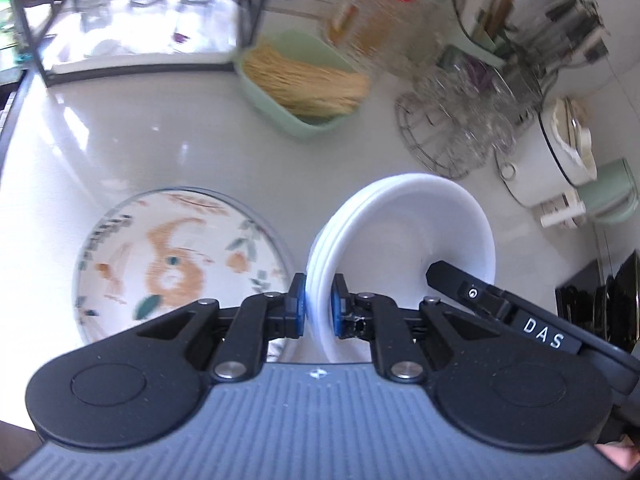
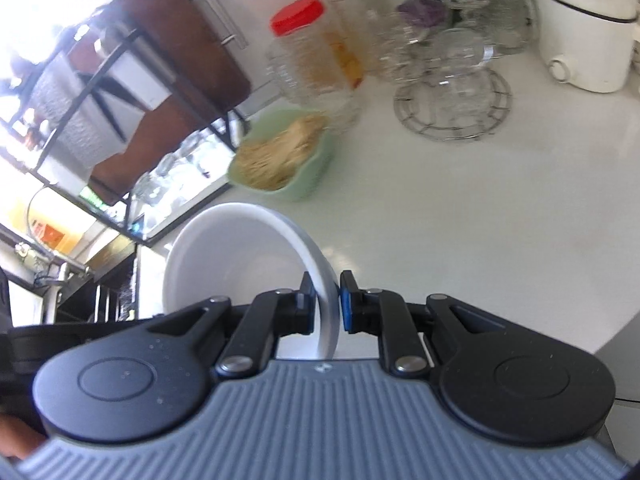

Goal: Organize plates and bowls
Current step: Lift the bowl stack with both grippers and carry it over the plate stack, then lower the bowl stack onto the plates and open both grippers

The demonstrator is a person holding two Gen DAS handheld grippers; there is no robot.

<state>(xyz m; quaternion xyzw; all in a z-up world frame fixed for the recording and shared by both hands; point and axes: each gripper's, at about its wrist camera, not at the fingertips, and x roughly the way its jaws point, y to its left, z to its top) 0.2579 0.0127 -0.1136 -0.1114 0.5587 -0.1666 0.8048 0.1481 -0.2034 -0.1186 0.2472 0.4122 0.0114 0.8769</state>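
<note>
The left gripper [image 1: 318, 306] clamps the rim of a stack of three white bowls [image 1: 404, 240], and the right gripper [image 2: 326, 304] grips the opposite rim of the stack [image 2: 240, 256]. One patterned plate [image 1: 180, 264] lies flat left of the left gripper. Ahead on the white worktop [image 1: 160, 140] stand one green noodle dish [image 1: 304, 84], one red-lidded jar [image 1: 380, 20] and a wire rack of glasses [image 1: 452, 120]

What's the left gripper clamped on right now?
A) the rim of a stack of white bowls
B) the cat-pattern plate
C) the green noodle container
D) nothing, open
A: the left gripper has its blue pads closed on the layered rim of the white bowls; the patterned plate lies flat beside it.
</note>
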